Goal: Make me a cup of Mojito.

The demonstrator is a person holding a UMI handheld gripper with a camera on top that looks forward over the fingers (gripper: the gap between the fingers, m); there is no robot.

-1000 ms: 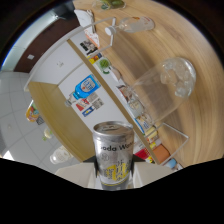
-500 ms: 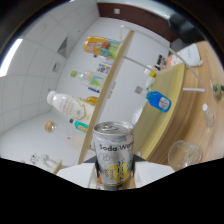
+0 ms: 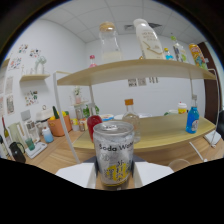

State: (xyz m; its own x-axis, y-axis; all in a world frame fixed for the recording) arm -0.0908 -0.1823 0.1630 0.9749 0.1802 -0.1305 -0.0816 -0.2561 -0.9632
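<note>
I hold the soda can (image 3: 114, 159) upright in the gripper (image 3: 114, 176). Both fingers press on its sides, closed only as far as the can's width, and the can hangs above the desk (image 3: 165, 131), not resting on it. I judge this is the soda water step of the Mojito: the can is picked and must now go to the glass. A clear cup (image 3: 178, 165) seems to stand near the front edge of the desk, just beside the can, but it is faint. The next move needs a level carry, then a slow tilt over the cup. I cannot tell if the can is opened.
</note>
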